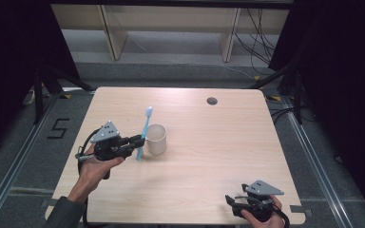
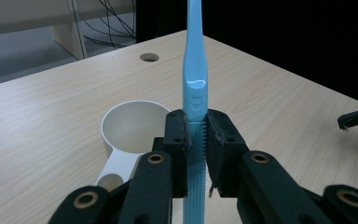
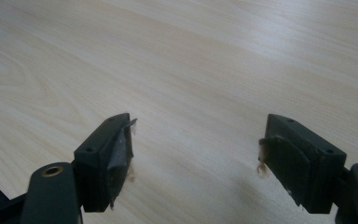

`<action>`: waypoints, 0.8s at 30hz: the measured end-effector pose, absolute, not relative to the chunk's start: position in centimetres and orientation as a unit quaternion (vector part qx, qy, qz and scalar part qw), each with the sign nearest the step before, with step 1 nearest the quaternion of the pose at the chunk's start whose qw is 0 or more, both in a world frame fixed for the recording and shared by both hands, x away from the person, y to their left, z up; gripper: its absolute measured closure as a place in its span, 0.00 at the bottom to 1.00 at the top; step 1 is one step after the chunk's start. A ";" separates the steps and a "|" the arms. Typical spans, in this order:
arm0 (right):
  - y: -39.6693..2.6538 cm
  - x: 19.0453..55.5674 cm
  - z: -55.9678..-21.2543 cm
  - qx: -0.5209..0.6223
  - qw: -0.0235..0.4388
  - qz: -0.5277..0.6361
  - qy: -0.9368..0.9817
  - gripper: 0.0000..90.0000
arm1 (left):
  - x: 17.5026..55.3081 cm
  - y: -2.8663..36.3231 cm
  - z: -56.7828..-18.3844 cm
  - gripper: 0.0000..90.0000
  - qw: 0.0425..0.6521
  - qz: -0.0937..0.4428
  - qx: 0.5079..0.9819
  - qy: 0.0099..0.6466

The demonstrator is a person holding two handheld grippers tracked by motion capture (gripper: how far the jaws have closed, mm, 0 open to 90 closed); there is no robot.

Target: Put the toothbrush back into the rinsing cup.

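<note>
While left-clamped: one toothbrush [image 2: 195, 84], one cup [image 2: 129, 128].

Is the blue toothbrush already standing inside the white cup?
No, the toothbrush is clamped upright between the left gripper jaws, in front of the cup, whose inside is empty.

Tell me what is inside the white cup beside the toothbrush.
The white cup looks empty: its pale inner wall shows bare. The left gripper, shut on the blue toothbrush, covers the near rim and part of the bottom, so that part cannot be checked.
</note>
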State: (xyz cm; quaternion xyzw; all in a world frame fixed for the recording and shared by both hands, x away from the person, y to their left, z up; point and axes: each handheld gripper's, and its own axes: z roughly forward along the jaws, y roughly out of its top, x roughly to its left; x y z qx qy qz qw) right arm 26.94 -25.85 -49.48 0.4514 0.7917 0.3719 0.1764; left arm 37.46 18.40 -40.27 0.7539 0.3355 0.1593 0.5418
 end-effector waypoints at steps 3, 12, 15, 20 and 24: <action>-25.6 26.8 -49.5 0.464 0.159 0.375 0.787 0.28 | 37.4 18.5 -40.4 0.87 0.546 0.164 0.750 0.335; -25.6 26.8 -49.5 0.461 0.167 0.376 0.786 0.28 | 37.3 19.3 -40.8 0.87 0.578 0.197 0.718 0.335; -25.6 26.8 -49.5 0.460 0.165 0.376 0.787 0.28 | 37.3 19.5 -40.9 0.87 0.585 0.205 0.710 0.334; -25.8 26.9 -49.5 0.450 0.176 0.373 0.792 0.28 | 37.6 19.7 -41.5 0.87 0.592 0.213 0.695 0.348; -25.6 26.8 -49.5 0.460 0.165 0.376 0.787 0.28 | 37.8 19.8 -41.8 0.87 0.595 0.222 0.688 0.351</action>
